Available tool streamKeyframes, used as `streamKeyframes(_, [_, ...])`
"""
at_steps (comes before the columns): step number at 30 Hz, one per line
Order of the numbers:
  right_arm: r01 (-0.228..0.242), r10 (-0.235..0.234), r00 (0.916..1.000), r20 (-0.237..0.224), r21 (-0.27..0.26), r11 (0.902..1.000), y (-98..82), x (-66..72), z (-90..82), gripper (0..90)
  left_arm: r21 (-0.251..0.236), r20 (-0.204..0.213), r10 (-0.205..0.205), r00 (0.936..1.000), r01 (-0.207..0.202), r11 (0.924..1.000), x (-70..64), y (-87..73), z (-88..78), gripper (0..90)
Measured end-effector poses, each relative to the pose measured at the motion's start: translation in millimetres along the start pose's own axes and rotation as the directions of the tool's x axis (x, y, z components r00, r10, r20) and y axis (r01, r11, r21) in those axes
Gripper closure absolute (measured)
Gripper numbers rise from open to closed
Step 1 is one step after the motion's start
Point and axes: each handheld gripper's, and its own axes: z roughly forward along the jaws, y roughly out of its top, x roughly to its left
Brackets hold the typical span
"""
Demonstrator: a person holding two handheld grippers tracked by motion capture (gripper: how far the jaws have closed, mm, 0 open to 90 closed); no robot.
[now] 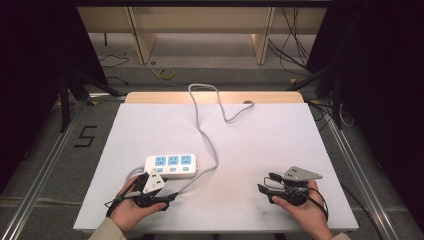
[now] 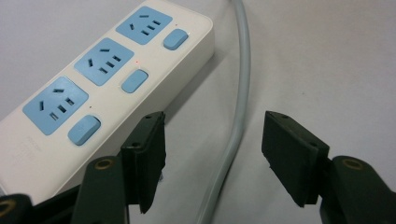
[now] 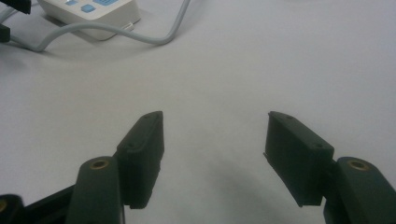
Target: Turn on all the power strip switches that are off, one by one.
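Observation:
A white power strip (image 1: 171, 165) with three blue sockets and blue switches lies near the front left of the white table (image 1: 265, 140). Its grey cable (image 1: 202, 127) loops past the strip's front and snakes off toward the far edge. My left gripper (image 1: 167, 198) sits just in front of the strip, jaws open. In the left gripper view the power strip (image 2: 93, 88) is at upper left, and the cable (image 2: 240, 93) runs on the table between the apart jaws of the left gripper (image 2: 212, 154), untouched. My right gripper (image 1: 266, 188) rests at front right, open and empty. The right gripper (image 3: 215, 154) looks over bare table toward the strip (image 3: 88, 11).
A wooden strip (image 1: 215, 97) borders the table's far edge. Beyond it the floor holds loose cables, a yellow coil (image 1: 166, 73) and wooden furniture legs. A "5" mark (image 1: 86, 136) lies on the floor at left. Metal rails (image 1: 350, 160) flank the table.

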Motion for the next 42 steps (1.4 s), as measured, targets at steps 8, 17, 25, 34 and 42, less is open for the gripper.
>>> streamKeyframes(8, [0.000, 0.000, 1.0000, 0.004, 0.000, 1.0000, 0.1, 0.4, -0.7, 38.1, 0.003, -0.019, -0.003, 0.9998, 0.003, 1.0000, 1.4, 0.3, -2.1, 44.4])
streamKeyframes(17, [0.000, 0.000, 1.0000, 0.004, 0.001, 1.0000, 0.2, 0.2, 0.3, 38.0, 0.012, -0.082, -0.009, 0.9966, 0.010, 0.9999, 7.5, 3.5, -7.9, 67.2])
streamKeyframes(25, [0.005, -0.005, 1.0000, 0.005, 0.000, 1.0000, 0.5, 0.8, -0.2, 37.9, 0.017, -0.150, -0.055, 0.9872, 0.058, 0.9982, 17.0, 2.6, -18.0, 89.4])
streamKeyframes(34, [0.006, -0.006, 1.0000, 0.007, 0.001, 1.0000, 0.5, 1.0, -0.3, 37.9, 0.056, -0.159, -0.092, 0.9830, 0.102, 0.9932, 21.5, 3.7, -19.3, 89.7])
streamKeyframes(42, [0.007, -0.007, 0.9999, 0.007, 0.005, 1.0000, 0.6, 1.6, 0.1, 37.9, 0.063, -0.167, -0.120, 0.9786, 0.133, 0.9892, 27.1, 8.0, -18.5, 89.7])
